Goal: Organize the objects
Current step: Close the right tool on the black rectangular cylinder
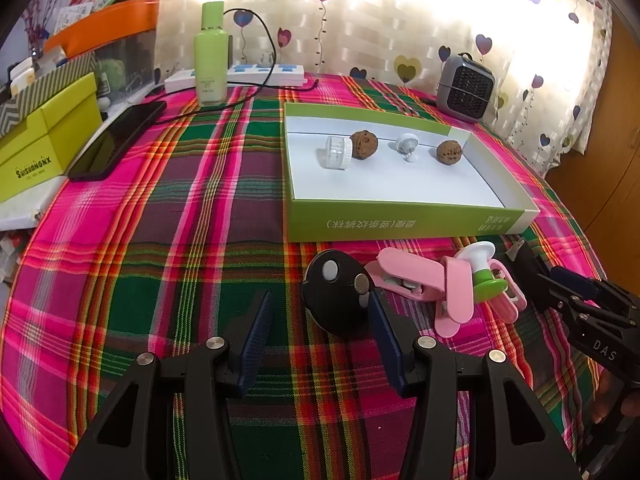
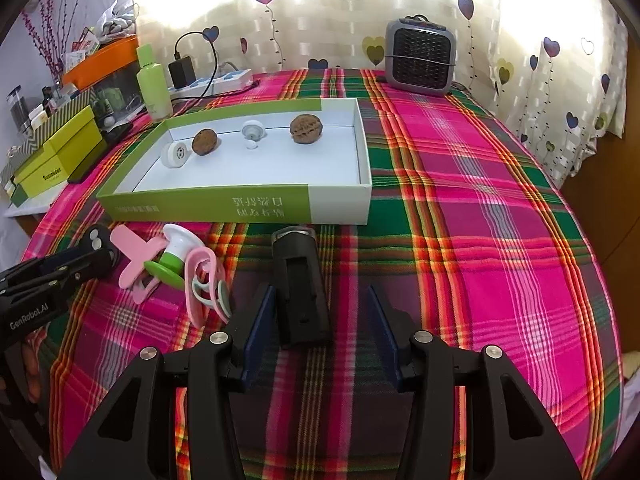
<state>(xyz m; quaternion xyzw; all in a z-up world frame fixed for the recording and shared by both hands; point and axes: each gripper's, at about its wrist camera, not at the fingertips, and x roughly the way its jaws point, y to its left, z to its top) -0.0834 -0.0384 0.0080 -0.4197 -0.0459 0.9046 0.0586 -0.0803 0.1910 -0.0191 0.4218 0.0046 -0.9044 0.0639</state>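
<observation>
Left tool (image 1: pixel 318 316): jaws parted, gripping nothing; black round object (image 1: pixel 334 292) lies on the plaid worktop (image 1: pixel 160 240) just ahead. Right tool (image 2: pixel 322 312): jaws parted around black block (image 2: pixel 300 284), pads clear. Green-and-white tray (image 2: pixel 240 204) holds two walnuts and two white parts

Woven plaid tablecloth (image 1: pixel 160 240), rough walnuts (image 1: pixel 364 143), cardboard box (image 1: pixel 400 224)

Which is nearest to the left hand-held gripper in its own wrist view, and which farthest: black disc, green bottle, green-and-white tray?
1. Black disc, just ahead of the left hand-held gripper.
2. Green-and-white tray, mid-table, right.
3. Green bottle, far edge, left.
</observation>
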